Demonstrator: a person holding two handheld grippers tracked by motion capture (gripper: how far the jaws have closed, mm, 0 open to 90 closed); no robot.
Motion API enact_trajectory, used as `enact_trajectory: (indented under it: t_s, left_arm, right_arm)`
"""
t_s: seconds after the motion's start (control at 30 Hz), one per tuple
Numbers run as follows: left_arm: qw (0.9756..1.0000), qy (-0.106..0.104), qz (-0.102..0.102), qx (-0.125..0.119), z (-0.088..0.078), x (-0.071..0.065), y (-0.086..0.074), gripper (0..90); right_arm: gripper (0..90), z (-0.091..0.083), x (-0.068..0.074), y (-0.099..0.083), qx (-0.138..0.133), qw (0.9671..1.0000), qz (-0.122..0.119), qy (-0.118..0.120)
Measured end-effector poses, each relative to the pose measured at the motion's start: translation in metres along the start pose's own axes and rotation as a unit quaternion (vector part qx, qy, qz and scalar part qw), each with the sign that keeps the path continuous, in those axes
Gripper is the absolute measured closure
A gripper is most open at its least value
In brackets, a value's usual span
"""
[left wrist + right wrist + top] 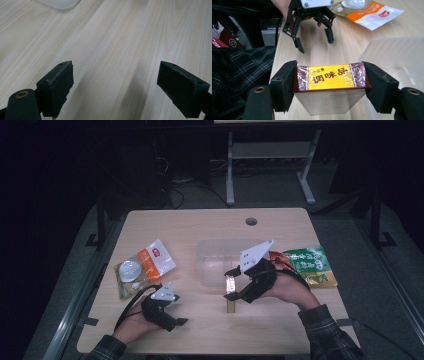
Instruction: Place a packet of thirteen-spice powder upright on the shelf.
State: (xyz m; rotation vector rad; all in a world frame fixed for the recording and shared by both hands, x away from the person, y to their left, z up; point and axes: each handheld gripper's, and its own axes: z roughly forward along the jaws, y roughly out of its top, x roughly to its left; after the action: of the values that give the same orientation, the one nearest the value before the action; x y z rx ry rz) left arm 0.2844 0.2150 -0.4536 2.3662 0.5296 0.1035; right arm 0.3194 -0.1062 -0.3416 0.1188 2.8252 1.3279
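Your right gripper point(329, 86) pinches a seasoning box point(329, 79) by its two short ends, both pads pressed flat against the yellow-and-maroon wrapper. In the high view the box point(230, 292) hangs at the front edge of the clear plastic container point(215, 257), not yet over it. Your left gripper point(172, 317) rests on the wooden table point(200, 330) with its jaws spread and nothing between them. The pickup looks done; what seems left is carrying the box over the container's rim and letting it go inside. An orange-and-white snack bag point(145, 265) lies at the left, a green packet point(310, 262) at the right beyond your hand, and both look untouched, probably waiting their turn.
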Motion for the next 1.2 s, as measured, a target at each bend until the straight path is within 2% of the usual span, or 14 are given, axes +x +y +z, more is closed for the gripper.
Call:
enact_trajectory:
  t_s: [0.03, 0.17, 0.27, 0.57, 0.67, 0.77, 0.87, 0.93, 0.97, 1.0, 1.03, 1.1, 1.2]
  left_arm:
    - [1.0, -0.001, -0.001, -0.001, 0.0, 0.0, 0.0, 13.0]
    - [1.0, -0.001, -0.005, -0.005, 0.0, 0.0, 0.0, 13.0]
    - [1.0, -0.001, -0.006, -0.005, 0.0, 0.0, 0.0, 13.0]
    - [0.9999, -0.004, -0.008, -0.005, 0.001, 0.001, 0.0, 13.0]
    - [0.9999, -0.005, -0.008, -0.007, 0.001, 0.0, 0.0, 13.0]
    - [0.9999, -0.005, -0.007, -0.007, 0.001, 0.0, 0.0, 13.0]
    - [1.0, -0.003, 0.004, 0.004, 0.0, 0.001, 0.0, 13.0]
    - [1.0, -0.004, 0.004, 0.001, 0.001, 0.001, 0.0, 13.0]
    - [1.0, -0.004, -0.003, -0.005, 0.001, 0.0, 0.0, 13.0]
    - [1.0, -0.004, 0.004, 0.001, 0.001, 0.001, 0.0, 13.0]
    - [1.0, -0.006, -0.003, -0.005, 0.001, 0.001, 0.0, 13.0]
    - [0.9999, -0.007, -0.004, -0.007, 0.002, 0.001, -0.001, 13.0]
    - [1.0, -0.008, -0.003, -0.004, 0.002, 0.001, 0.0, 13.0]
  right_arm:
    - [31.1, -0.001, -0.002, 0.001, 0.0, 1.0, -0.006, -0.001]
    - [31.2, -0.008, -0.006, 0.007, -0.009, 1.0, 0.001, 0.001]
    - [31.2, -0.012, -0.012, 0.012, -0.006, 0.9999, -0.015, -0.001]
    - [31.2, -0.025, -0.027, 0.027, -0.008, 0.9995, -0.027, -0.01]
    - [31.3, -0.029, -0.033, 0.031, -0.012, 0.9995, -0.026, -0.015]
    - [31.3, -0.032, -0.039, 0.033, -0.005, 0.9996, -0.023, -0.019]
    - [31.3, -0.033, -0.049, 0.035, -0.007, 0.9994, -0.027, -0.02]
    - [31.3, -0.034, -0.055, 0.035, -0.007, 0.9995, -0.023, -0.021]
    - [31.3, -0.034, -0.058, 0.036, -0.009, 0.9995, -0.021, -0.021]
    - [31.3, -0.035, -0.061, 0.036, -0.011, 0.9995, -0.019, -0.021]
    - [31.3, -0.035, -0.063, 0.036, -0.016, 0.9996, -0.013, -0.02]
    - [31.3, -0.034, -0.07, 0.034, -0.028, 0.9994, -0.012, -0.019]
    - [31.3, -0.03, -0.08, 0.032, -0.025, 0.9995, -0.008, -0.018]
